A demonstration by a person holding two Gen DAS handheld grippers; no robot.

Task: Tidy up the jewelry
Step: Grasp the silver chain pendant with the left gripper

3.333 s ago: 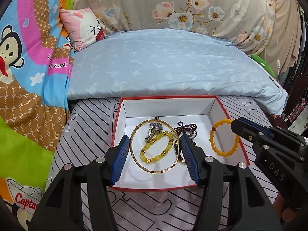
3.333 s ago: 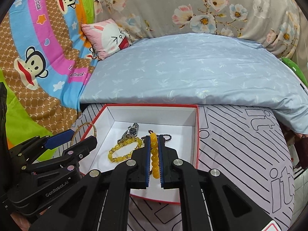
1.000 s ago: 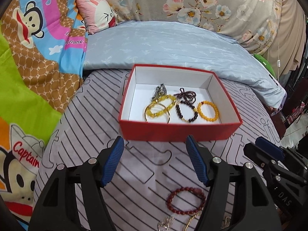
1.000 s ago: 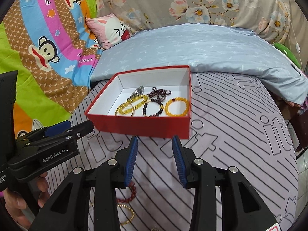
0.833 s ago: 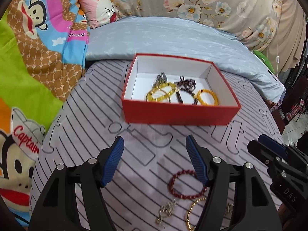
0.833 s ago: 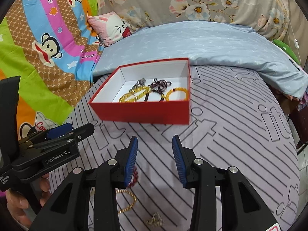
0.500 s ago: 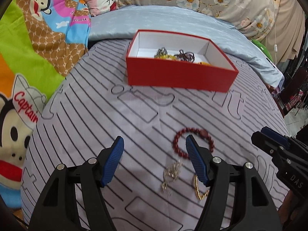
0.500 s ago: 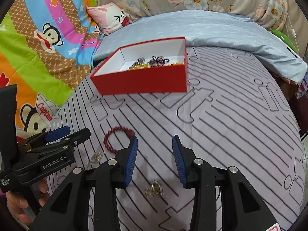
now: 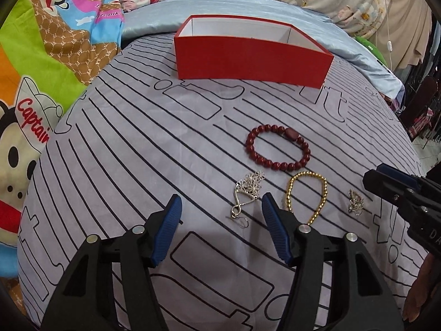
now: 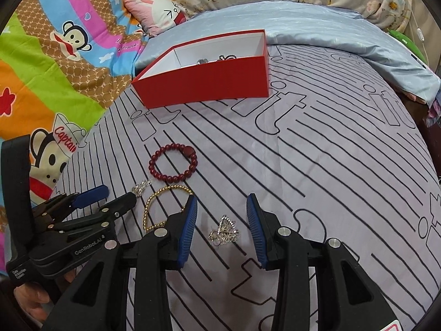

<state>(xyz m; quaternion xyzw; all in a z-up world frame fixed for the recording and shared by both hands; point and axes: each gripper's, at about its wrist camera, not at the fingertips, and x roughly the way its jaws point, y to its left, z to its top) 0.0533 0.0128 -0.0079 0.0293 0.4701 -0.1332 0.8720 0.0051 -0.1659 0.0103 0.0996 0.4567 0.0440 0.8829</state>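
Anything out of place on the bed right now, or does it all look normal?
Four pieces lie loose on the striped sheet, outside the red box: a dark red bead bracelet, a gold bead chain and two small silver pieces. Nothing looks damaged; both grippers are open and empty.

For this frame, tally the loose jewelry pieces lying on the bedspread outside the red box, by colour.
Dark red: 1, the beaded bracelet
Gold: 1, the bead chain bracelet
Silver: 2, the piece near the left hand-held gripper and the piece between the right one's fingers
Total: 4
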